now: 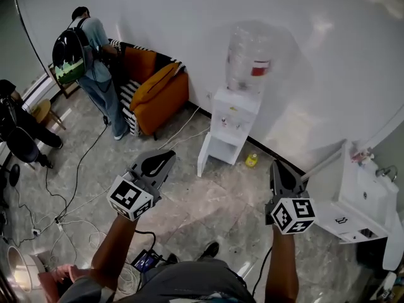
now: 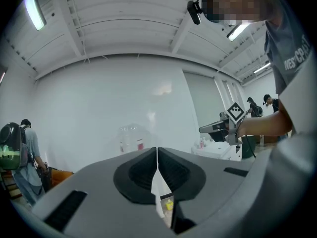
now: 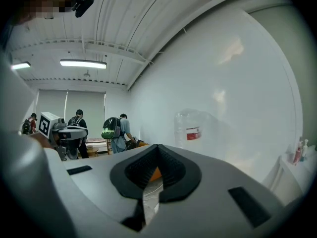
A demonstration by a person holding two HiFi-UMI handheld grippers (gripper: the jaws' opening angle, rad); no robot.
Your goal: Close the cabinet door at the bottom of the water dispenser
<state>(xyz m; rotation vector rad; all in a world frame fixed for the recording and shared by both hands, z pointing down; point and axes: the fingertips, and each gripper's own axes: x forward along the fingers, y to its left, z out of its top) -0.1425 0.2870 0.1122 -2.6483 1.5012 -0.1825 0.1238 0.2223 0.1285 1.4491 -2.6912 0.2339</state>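
Head view, cabinet door open, floor ahead, left claw, right claw closed

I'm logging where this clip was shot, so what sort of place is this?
Probably an office lounge or break area, judging by the bottled water dispenser, the orange sofa and the white sink unit.

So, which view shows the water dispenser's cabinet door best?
The head view: the cabinet door stands open at the base of the water dispenser. In both gripper views the jaws cover the cabinet; only the bottle shows clearly.
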